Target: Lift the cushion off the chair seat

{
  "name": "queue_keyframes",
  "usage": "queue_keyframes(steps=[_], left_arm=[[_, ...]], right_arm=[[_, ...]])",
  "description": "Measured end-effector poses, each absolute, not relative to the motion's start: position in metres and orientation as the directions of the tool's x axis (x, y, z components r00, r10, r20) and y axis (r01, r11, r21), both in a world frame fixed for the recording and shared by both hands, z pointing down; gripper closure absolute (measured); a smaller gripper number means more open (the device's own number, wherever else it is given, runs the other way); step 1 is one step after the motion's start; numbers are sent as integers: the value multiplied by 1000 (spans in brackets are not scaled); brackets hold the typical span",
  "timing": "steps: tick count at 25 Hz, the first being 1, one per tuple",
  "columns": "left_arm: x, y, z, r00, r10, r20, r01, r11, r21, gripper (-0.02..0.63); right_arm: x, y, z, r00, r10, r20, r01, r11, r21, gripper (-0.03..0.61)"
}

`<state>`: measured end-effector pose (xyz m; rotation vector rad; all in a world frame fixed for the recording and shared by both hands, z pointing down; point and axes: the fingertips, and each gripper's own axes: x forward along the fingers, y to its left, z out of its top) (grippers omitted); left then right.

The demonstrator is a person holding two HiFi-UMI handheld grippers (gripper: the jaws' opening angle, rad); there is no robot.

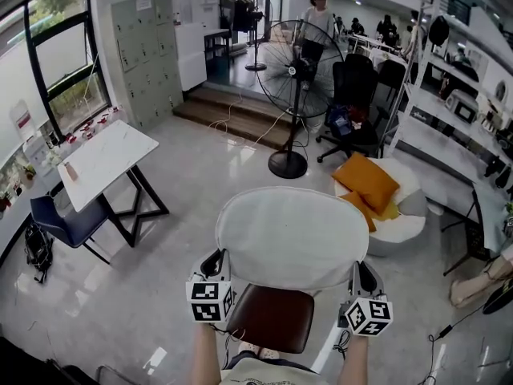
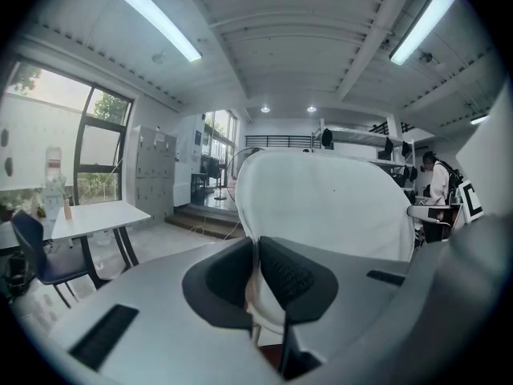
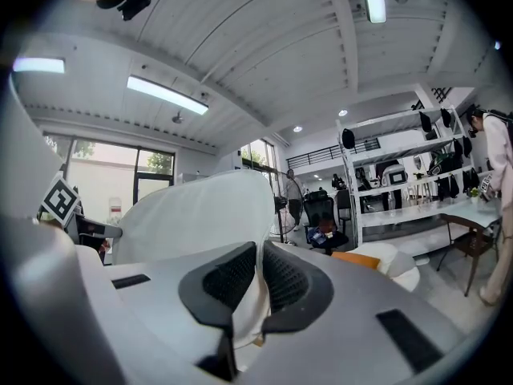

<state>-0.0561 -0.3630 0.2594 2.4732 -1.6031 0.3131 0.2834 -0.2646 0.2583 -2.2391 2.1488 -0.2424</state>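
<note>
Head view: cushion [image 1: 292,239] seemingly between left fingers [image 1: 213,261], right fingers [image 1: 367,277]

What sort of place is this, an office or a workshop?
Probably a shared office or lab workspace: grey lockers by the wall, white shelving holding equipment, and a black office chair near a pedestal fan.

The broad white fabric cushion [image 1: 292,235], clamped at its lower corners by the left gripper [image 1: 215,261] and right gripper [image 1: 365,274], blocks the way forward. Pale glossy floor [image 1: 192,191] lies open beyond, hemmed by a black pedestal fan [image 1: 298,70] ahead, a white trestle table [image 1: 104,159] left and a round white seat with orange pillows [image 1: 409,231] right.
</note>
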Motion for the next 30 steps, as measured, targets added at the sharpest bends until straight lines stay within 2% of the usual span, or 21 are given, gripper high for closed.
queue_keyframes(steps=[30], left_arm=[[-79, -378, 246, 402, -881, 250, -913, -407, 32, 571]], right_arm=[[260, -279, 241, 33, -996, 77, -993, -42, -110, 535]])
